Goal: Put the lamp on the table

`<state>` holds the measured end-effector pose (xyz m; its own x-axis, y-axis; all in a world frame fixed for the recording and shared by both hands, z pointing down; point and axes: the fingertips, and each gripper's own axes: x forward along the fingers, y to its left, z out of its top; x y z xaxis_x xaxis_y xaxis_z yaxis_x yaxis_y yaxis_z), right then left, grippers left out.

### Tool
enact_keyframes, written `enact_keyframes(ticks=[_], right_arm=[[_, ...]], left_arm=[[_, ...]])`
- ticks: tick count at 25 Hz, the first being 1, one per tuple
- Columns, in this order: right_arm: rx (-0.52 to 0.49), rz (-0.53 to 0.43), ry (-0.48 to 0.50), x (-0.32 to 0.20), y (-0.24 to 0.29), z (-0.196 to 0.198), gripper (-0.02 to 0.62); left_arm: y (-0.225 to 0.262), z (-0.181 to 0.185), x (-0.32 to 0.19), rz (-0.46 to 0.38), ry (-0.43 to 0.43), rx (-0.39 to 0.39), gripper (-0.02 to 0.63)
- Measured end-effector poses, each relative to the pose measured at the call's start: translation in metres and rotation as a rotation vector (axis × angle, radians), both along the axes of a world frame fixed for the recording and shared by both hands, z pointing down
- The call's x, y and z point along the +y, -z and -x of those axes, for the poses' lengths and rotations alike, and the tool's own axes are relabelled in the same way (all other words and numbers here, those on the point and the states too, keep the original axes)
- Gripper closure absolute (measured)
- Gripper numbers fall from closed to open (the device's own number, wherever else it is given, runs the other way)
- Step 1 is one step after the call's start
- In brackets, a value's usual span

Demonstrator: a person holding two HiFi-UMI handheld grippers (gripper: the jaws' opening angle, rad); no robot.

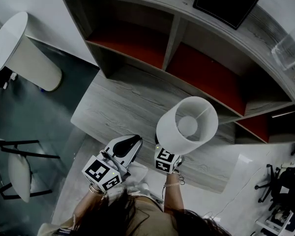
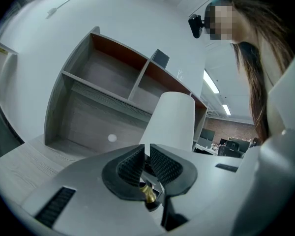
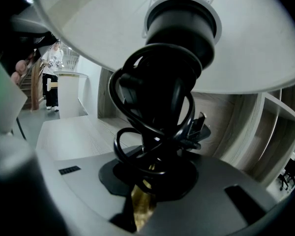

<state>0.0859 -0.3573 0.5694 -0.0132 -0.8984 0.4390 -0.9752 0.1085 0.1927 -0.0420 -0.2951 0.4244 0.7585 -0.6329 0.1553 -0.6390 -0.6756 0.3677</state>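
The lamp (image 1: pixel 187 124) is up in the air, not on the table (image 1: pixel 123 102) yet. It looks to be over the front part of the grey wood top. The right gripper (image 1: pixel 168 157) is clamped on the lamp's black stem, just under the white shade, w/ the black cord (image 3: pixel 132 107) wound round it. The left gripper (image 1: pixel 130 144) is right beside it, jaws pinched together w/ nothing in them. So the step now is prob. carrying the lamp to its spot. Next move needs: go down slow, keep the lamp straight up, set its bottom flat on the wood, away from the edge & in front of the shelves (image 1: pixel 137 43). Only 1 gripper holds it, so it could tip. The shade hides the lamp's bottom, so I can't tell how close it is to the table.
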Motion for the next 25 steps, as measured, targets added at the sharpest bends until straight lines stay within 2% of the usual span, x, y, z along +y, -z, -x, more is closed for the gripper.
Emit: enact_keyframes(ticks=[11,25], right_arm=[[0.005,0.010,0.004,-0.013,-0.013,-0.004,0.526],[-0.003,-0.023,0.010,-0.015,-0.015,-0.006,0.526]], left_arm=[[-0.007,-0.008,-0.009,0.012,-0.007,-0.008,0.568],[-0.013,-0.022,-0.013,0.025,-0.027,-0.024,0.568]])
